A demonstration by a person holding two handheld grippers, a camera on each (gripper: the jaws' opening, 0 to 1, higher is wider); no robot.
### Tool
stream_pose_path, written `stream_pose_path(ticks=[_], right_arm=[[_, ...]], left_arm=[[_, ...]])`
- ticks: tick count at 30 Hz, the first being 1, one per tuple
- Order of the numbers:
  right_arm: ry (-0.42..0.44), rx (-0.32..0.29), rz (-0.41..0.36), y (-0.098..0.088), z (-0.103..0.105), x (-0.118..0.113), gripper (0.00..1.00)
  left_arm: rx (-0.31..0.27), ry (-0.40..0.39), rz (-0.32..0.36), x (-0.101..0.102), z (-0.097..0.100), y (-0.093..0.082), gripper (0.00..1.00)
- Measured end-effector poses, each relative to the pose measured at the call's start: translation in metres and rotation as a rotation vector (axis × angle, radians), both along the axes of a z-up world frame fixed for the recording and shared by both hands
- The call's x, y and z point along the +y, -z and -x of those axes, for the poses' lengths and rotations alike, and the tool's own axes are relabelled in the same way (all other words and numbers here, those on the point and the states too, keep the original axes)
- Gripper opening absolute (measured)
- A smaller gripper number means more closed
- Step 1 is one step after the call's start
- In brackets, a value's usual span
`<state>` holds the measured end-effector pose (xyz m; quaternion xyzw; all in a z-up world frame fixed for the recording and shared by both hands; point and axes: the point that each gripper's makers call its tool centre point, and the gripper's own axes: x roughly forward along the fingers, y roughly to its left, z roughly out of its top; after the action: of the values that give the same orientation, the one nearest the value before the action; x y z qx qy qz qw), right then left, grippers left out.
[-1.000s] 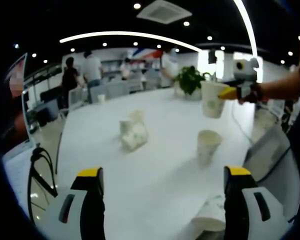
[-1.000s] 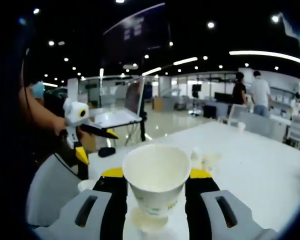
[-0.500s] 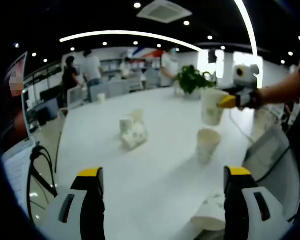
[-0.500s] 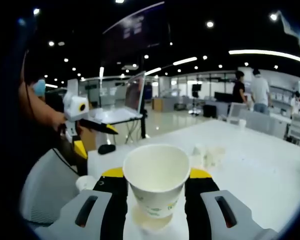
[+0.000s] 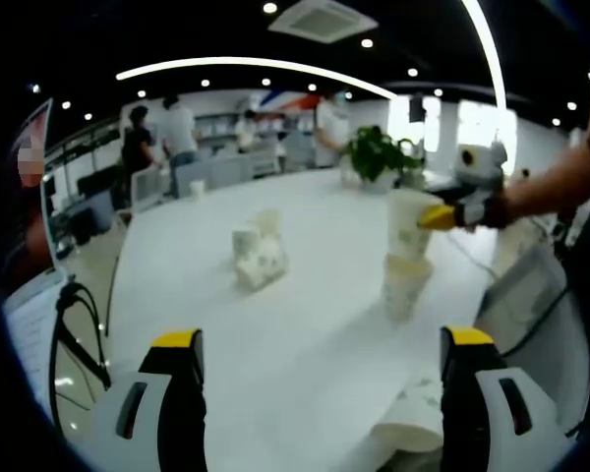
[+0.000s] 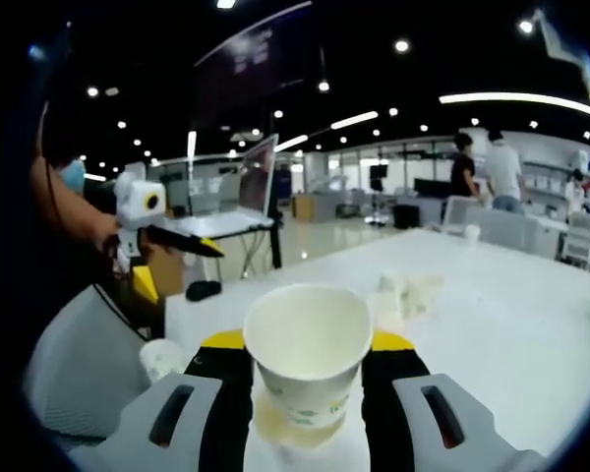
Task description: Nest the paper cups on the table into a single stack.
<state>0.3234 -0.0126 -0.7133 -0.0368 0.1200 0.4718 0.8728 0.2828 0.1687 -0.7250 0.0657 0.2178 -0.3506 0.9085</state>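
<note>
Left gripper view: left gripper (image 5: 320,379) spread wide, gripping nothing, above the white table (image 5: 305,324). Between its jaws, far right, right gripper (image 5: 442,216) clamping a held cup (image 5: 409,224) over a standing cup (image 5: 403,285); contact hard to judge. Tipped cups (image 5: 258,258) mid-table, blurred. Fallen cup (image 5: 411,425) partly hidden behind the right jaw.

Right gripper view: held cup (image 6: 308,354) pinched between both jaws, mostly covering the standing cup (image 6: 275,428) beneath.

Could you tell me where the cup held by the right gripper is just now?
In the left gripper view, the held cup is at right, directly above the standing cup, its base at the rim.
</note>
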Motion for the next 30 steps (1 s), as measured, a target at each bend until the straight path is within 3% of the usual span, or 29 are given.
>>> stream_pose_path(ticks=[30], right_arm=[[0.019,0.077,0.011,0.047,0.007,0.004,0.40]], left_arm=[[0.002,0.006,-0.010,-0.001,0.003,0.001,0.99]])
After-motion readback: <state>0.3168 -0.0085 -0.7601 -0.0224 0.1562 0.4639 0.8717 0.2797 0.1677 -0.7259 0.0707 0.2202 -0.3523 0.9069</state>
